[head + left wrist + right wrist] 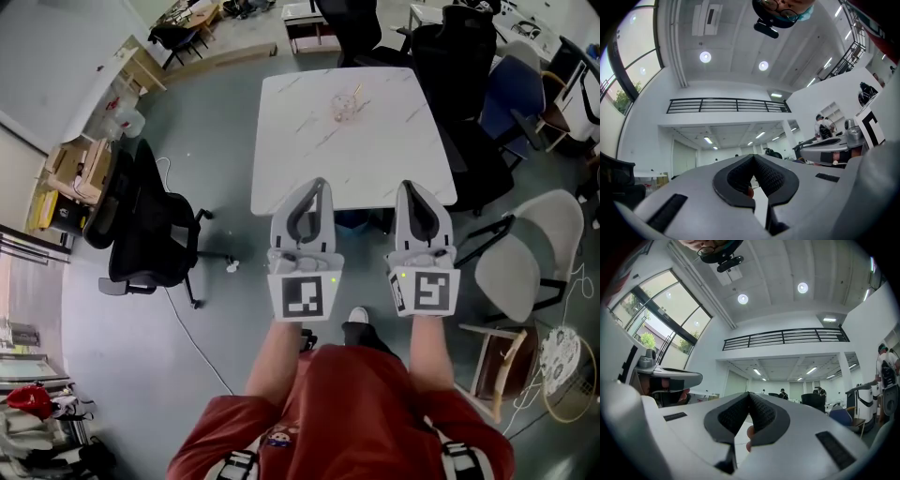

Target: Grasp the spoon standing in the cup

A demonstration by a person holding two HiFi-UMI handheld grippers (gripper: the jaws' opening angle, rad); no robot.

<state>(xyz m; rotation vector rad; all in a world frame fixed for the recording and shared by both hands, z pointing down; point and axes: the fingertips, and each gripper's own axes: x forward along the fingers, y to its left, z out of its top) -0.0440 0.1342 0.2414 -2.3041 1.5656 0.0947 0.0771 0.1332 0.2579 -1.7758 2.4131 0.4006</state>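
Reaching seems the step in hand, barely begun. Left of the table [375,164] stands a black office chair [141,225]. The left gripper [317,185] hovers over the table's near edge, jaws pressed together on nothing. Toward the table's far side sits the clear cup [343,109], the spoon [355,93] propped inside; other contents are indiscernible. The right gripper [410,186], also at the near edge, is likewise closed and empty. Next, I'd judge, one must open and travel forward.
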